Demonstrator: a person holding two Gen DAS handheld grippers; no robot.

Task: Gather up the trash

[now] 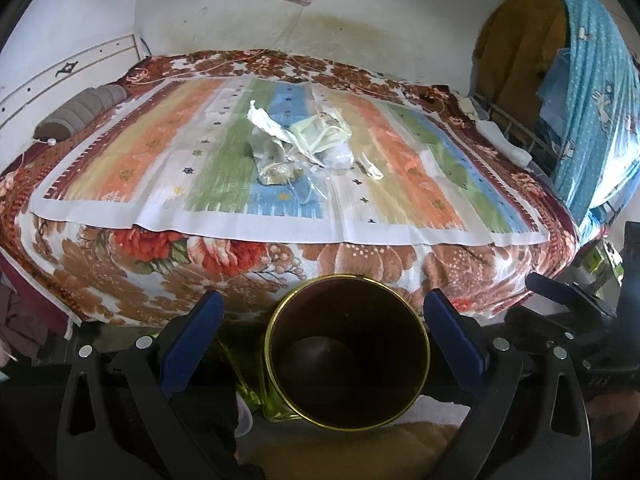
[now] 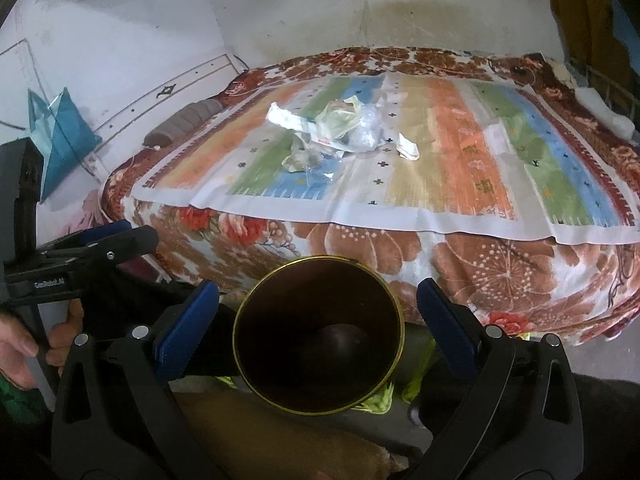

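Item: trash pile (image 1: 304, 148) beyond bin (image 1: 348, 356) (nothing collected yet); both grippers (image 1: 323, 316) (image 2: 318, 308) spread, empty; reach required.

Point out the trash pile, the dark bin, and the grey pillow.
trash pile (image 1: 304, 144): left wrist view, on the crumpled pale wrappers at its middle.
dark bin (image 2: 280, 404): right wrist view, on its gold rim.
grey pillow (image 1: 80, 110): left wrist view, on its ribbed top.
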